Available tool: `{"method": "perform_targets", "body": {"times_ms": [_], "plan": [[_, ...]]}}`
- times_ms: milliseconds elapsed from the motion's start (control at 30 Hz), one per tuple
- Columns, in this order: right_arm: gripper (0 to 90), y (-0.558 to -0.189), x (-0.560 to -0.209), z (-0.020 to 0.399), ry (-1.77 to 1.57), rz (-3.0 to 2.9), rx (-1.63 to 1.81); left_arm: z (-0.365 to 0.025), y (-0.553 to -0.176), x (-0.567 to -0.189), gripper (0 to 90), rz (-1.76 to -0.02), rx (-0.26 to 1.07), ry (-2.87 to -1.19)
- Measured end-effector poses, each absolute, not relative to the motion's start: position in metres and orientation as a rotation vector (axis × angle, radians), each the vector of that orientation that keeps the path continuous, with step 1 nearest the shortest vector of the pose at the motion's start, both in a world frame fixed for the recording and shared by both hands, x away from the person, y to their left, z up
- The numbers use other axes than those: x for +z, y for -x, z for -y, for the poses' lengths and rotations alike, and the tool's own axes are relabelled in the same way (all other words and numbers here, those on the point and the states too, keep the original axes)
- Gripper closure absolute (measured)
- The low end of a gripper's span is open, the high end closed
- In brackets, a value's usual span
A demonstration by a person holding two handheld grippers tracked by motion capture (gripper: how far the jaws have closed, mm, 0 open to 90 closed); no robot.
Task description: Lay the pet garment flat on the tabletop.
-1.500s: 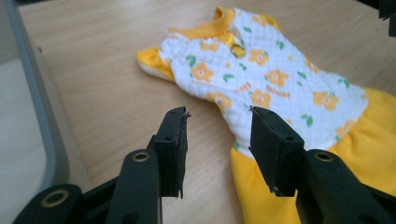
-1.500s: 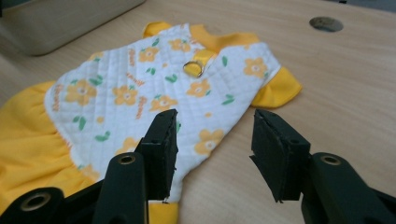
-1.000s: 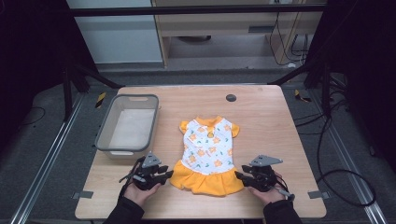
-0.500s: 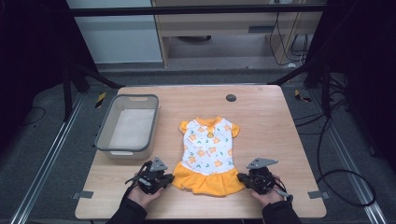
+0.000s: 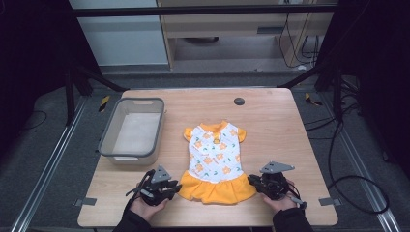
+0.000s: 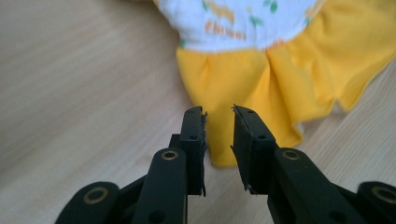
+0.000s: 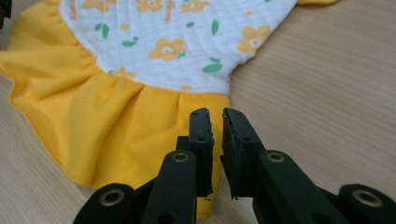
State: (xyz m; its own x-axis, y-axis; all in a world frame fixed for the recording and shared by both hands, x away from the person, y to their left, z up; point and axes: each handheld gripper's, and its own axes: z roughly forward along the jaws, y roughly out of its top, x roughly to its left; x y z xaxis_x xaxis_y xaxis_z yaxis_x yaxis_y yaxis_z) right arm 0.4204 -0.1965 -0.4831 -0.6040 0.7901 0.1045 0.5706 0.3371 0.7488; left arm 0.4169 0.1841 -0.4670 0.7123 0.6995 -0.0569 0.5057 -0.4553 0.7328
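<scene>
While the left gripper (image 6: 218,122) has just been opening, its jaws slightly apart over the yellow hem, pads off the cloth, the right gripper (image 7: 216,122) (released too, a narrower gap) flanks the small white-and-yellow flowered fabric dress (image 5: 215,159), flat on the wooden tabletop (image 5: 280,130).

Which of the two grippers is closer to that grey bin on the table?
Left. The left gripper sits just below the grey bin, at the dress's left hem corner; the right gripper is beyond the dress.
</scene>
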Motion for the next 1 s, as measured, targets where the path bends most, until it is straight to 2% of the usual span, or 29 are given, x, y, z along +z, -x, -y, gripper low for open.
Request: {"method": "perform_targets", "body": {"times_ms": [400, 733, 800, 1000], "plan": [[88.0, -0.429, -0.483, 0.197, -1.226, -2.282, 1.170, -0.165, -0.452, -0.442, 88.8, -0.878, 0.445, -2.054], [88.8, -0.432, -0.484, 0.194, -1.221, -2.300, 1.170, -0.124, -0.488, -0.475, 86.1, -0.870, 0.426, -2.153], [88.7, -0.431, -0.484, 0.194, -1.211, -2.308, 1.165, -0.123, -0.489, -0.486, 85.7, -0.879, 0.432, -2.207], [88.3, -0.431, -0.485, 0.193, -1.209, -2.317, 1.159, -0.131, -0.489, -0.495, 85.0, -0.923, 0.409, -2.203]]}}
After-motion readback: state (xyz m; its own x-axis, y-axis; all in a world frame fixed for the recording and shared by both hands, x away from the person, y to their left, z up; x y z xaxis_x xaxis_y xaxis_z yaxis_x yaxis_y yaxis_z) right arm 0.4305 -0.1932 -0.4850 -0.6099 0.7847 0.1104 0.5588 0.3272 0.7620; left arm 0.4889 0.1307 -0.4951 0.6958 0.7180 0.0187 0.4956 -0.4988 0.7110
